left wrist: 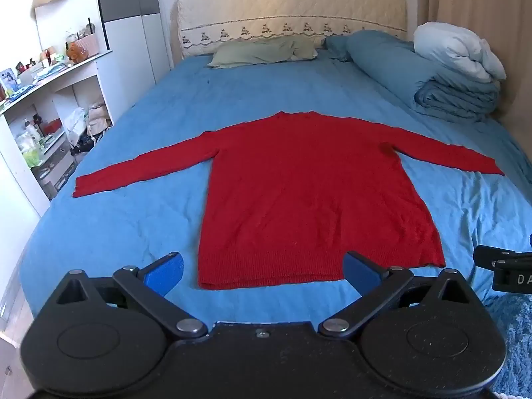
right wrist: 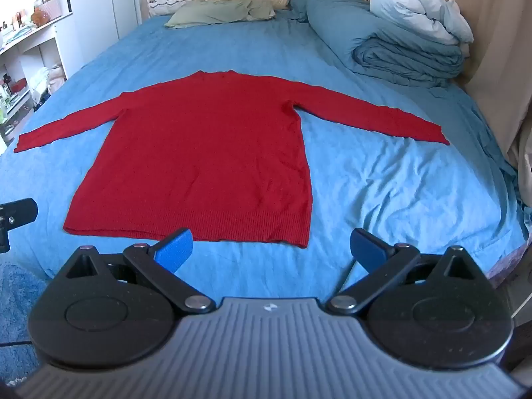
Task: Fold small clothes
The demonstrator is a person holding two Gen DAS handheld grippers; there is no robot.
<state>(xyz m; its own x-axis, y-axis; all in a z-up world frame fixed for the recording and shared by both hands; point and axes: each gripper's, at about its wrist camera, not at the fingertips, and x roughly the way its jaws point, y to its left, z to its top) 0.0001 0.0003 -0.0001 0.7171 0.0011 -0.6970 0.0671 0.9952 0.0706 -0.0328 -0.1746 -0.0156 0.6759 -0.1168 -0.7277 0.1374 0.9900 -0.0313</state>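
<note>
A red long-sleeved sweater (left wrist: pixel 299 193) (right wrist: pixel 199 153) lies flat on the blue bed sheet (left wrist: pixel 139 219) (right wrist: pixel 382 179), both sleeves spread out sideways and the hem toward me. My left gripper (left wrist: pixel 262 271) hovers above the foot of the bed just short of the hem, open wide with nothing between its blue pads (left wrist: pixel 164 272). My right gripper (right wrist: pixel 271 249) hangs over the sheet near the hem's right corner, also open and empty. Each gripper's black edge shows at the side of the other's view.
A folded blue quilt with a white duvet (left wrist: pixel 455 76) (right wrist: pixel 409 43) is stacked at the bed's far right, a green pillow (left wrist: pixel 259 53) by the headboard. White shelves (left wrist: pixel 50 106) full of small items stand left of the bed. A curtain (right wrist: pixel 498 50) hangs on the right.
</note>
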